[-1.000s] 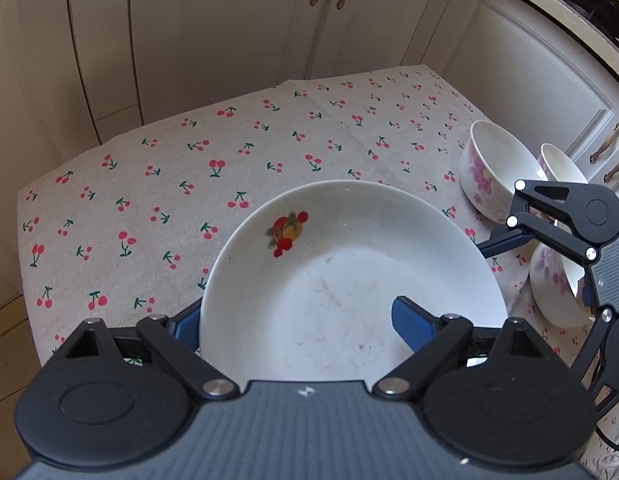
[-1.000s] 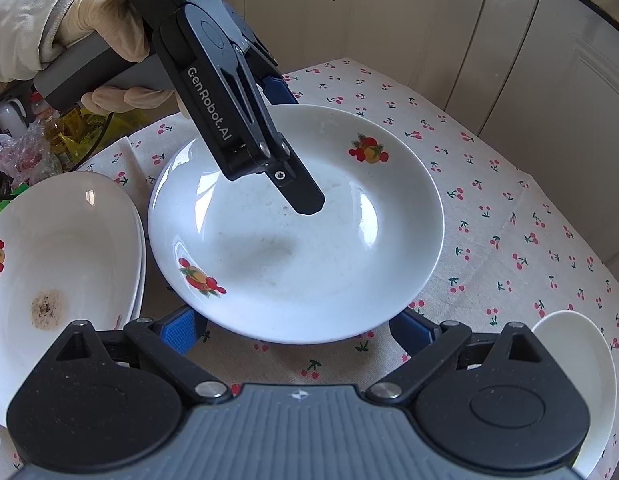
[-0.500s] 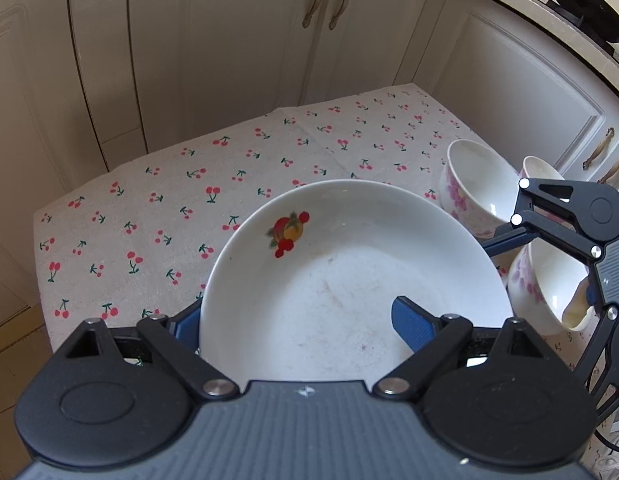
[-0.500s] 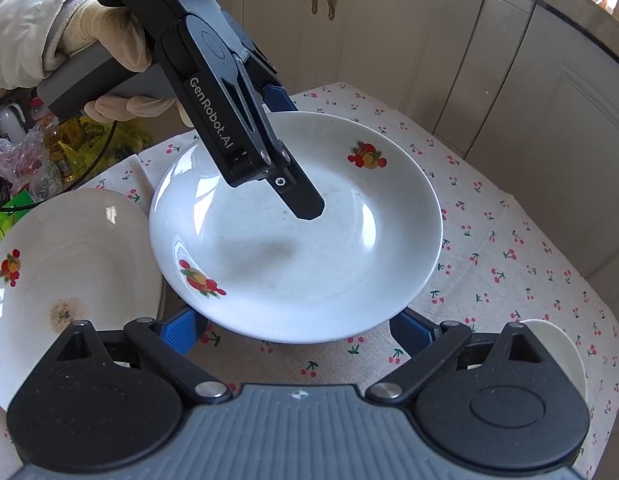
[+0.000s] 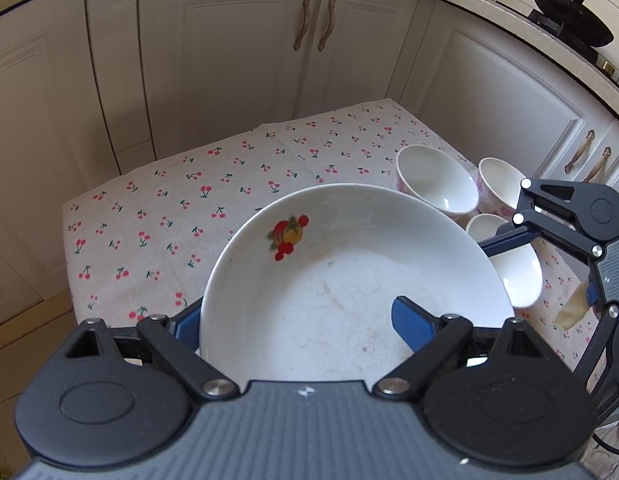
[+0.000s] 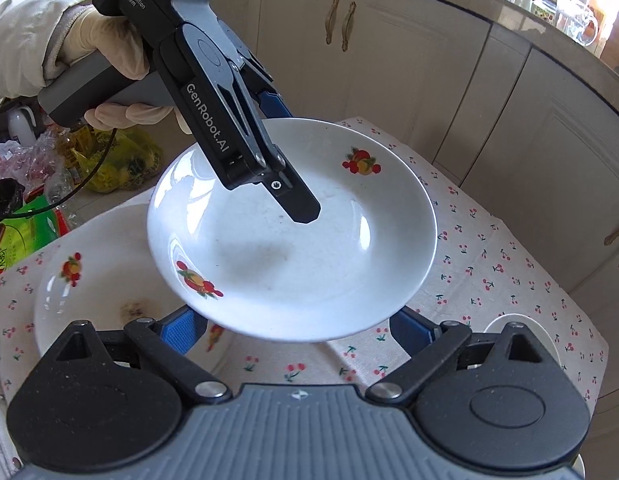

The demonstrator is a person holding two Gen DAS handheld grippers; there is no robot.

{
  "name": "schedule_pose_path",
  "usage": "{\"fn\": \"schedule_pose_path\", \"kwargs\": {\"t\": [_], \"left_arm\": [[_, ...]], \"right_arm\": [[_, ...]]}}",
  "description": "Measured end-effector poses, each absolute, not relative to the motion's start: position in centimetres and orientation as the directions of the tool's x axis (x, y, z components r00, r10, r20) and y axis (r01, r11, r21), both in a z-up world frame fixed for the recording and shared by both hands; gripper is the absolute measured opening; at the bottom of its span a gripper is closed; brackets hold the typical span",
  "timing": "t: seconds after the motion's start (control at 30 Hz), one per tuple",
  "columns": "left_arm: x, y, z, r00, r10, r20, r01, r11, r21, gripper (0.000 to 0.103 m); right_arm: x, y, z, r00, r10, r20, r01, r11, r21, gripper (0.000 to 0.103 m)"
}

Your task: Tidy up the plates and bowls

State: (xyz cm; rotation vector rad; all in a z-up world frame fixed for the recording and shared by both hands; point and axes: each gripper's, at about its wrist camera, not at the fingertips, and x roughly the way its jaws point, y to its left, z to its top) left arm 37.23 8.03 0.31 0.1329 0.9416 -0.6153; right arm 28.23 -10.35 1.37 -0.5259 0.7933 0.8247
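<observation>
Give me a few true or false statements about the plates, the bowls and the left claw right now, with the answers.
1. The left claw grips the lifted plate by its rim. True.
2. Three bowls stand on the cherry cloth. True.
3. The lifted plate is plain white. False: it bears fruit prints.
4. No other plate is on the table. False: a stained plate lies on the cloth.

We see open cloth [image 5: 213, 208] on the far left half of the table, free for passing. On the right three bowls [image 5: 437, 184] stand close together and block the way. Near the left edge a dirty plate [image 6: 89, 280] takes room.
</observation>
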Motion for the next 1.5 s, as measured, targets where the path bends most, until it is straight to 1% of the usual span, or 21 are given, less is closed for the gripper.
{"fn": "schedule_pose_path", "kwargs": {"t": [0.37, 0.73, 1.3, 1.5], "left_arm": [[30.6, 8.6, 0.6, 0.447, -0.435, -0.782, 0.522, 0.837, -0.167, 0.093], [26.2, 8.9, -1.1, 0.435, -0.437, -0.788, 0.523, 0.835, -0.174, 0.093], [24.7, 9.4, -3.9, 0.406, -0.432, -0.805, 0.514, 0.836, -0.19, 0.093], [24.9, 9.6, -4.4, 0.395, -0.435, -0.809, 0.514, 0.835, -0.198, 0.093]], "right_arm": [[22.5, -9.7, 1.7, 0.421, 0.454, -0.785, -0.813, 0.573, -0.104, 0.099], [18.3, -9.4, 0.6, 0.4, 0.449, -0.799, -0.817, 0.571, -0.088, 0.1], [17.0, -8.4, -1.7, 0.368, 0.412, -0.834, -0.812, 0.579, -0.072, 0.099], [16.8, -8.1, -1.5, 0.366, 0.404, -0.838, -0.815, 0.574, -0.079, 0.1]]}}
